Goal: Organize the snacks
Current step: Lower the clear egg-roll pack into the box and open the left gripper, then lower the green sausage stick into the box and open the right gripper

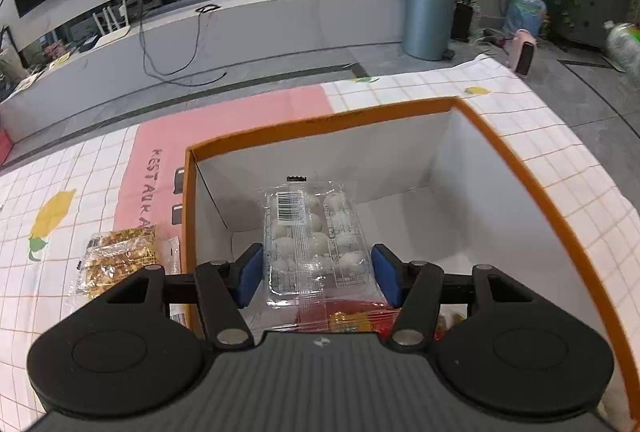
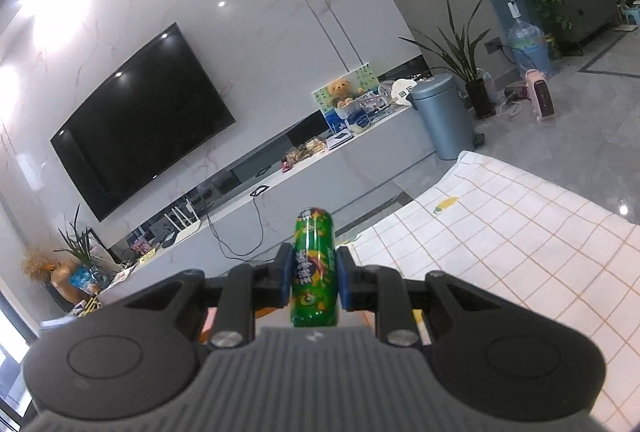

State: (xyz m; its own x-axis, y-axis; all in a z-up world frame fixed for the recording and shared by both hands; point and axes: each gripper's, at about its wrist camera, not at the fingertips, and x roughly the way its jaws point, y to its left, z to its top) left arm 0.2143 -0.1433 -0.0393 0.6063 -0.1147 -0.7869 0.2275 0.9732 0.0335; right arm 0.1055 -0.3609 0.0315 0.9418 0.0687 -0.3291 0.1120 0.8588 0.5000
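Observation:
A clear pack of white round snacks (image 1: pixel 316 232) with a barcode label hangs inside the orange-rimmed white box (image 1: pixel 320 124). My left gripper (image 1: pixel 318 272) is shut on it, its blue pads (image 1: pixel 250 274) against the pack's sides, pointing steeply down into the box. Under the pack, a red and yellow snack packet (image 1: pixel 352 318) lies on the box floor. My right gripper (image 2: pixel 314 280) is shut on a shiny green snack tube (image 2: pixel 314 252), held almost level above the table's near left part.
A gold-wrapped snack pack (image 1: pixel 116 260) lies on the checked tablecloth (image 1: pixel 520 120) left of the box. The tablecloth (image 2: pixel 520 252) spreads to the right in the right wrist view. A blue bin (image 1: pixel 426 18) and a pink heater (image 1: pixel 522 52) stand on the floor beyond the table.

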